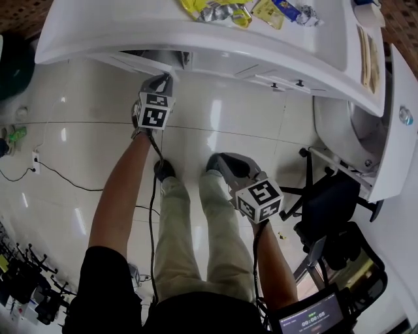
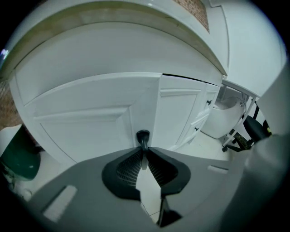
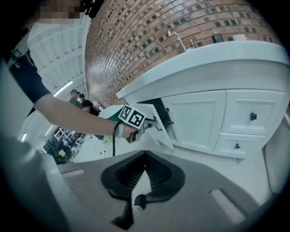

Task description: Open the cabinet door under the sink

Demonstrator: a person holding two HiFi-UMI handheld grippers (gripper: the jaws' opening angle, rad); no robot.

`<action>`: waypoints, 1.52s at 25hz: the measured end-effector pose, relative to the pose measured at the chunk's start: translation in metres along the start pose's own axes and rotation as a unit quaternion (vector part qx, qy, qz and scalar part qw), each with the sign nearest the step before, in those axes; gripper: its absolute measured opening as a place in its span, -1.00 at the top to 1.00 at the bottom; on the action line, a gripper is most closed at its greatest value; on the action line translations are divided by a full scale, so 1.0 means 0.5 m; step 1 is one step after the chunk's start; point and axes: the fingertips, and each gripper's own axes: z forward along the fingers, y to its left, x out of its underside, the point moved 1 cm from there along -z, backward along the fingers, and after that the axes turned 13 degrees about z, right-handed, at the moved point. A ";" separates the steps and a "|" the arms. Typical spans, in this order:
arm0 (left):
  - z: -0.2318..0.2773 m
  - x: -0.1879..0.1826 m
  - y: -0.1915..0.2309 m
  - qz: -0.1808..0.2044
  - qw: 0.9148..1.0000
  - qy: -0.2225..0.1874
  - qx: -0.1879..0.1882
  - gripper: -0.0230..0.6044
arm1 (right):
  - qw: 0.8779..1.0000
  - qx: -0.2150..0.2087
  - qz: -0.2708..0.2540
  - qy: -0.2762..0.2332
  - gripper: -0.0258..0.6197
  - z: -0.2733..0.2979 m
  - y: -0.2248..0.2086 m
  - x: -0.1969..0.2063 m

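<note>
White cabinet door (image 2: 90, 122) sits below the white desk (image 1: 196, 39), near its left end in the head view; in the right gripper view the door (image 3: 159, 129) hangs ajar, its free edge swung out from the frame, with a dark gap behind it; a black knob (image 2: 143, 137) is fixed near that free edge.

Left gripper (image 2: 144, 149): jaws clenched on the knob, one pad on each side of its stem; in the head view this gripper (image 1: 167, 78) reaches forward and down to the door just under the desk edge.

Right gripper (image 3: 145, 156): jaws closed tip to tip with nothing between them; in the head view it (image 1: 225, 164) is held above the person's legs, well apart from the door.

Glossy pale tile floor (image 1: 215, 130) lies in front of the cabinets; snack packets (image 1: 222, 12) lie on the desk; a brick wall (image 3: 158, 45) rises behind a faucet (image 3: 176, 38); the adjacent cabinet fronts (image 3: 253, 111) to the right are flush and closed; a black chair (image 1: 333, 202) stands at the right.
</note>
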 end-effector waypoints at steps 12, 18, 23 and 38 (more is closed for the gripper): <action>-0.092 0.098 -0.022 0.036 0.999 -0.012 0.025 0.75 | 0.999 -0.011 -0.033 0.033 0.94 0.081 0.090 0.008; -0.142 0.154 -0.019 0.054 0.998 -0.015 0.039 0.75 | 0.998 -0.016 -0.045 0.046 0.95 0.109 0.137 0.017; -0.183 0.207 -0.004 0.060 0.997 -0.009 0.045 0.75 | 0.997 -0.020 -0.054 0.052 0.95 0.131 0.177 0.019; -0.324 0.392 0.146 0.001 0.999 0.030 -0.039 0.78 | 0.995 -0.035 -0.069 0.056 0.95 0.165 0.281 0.047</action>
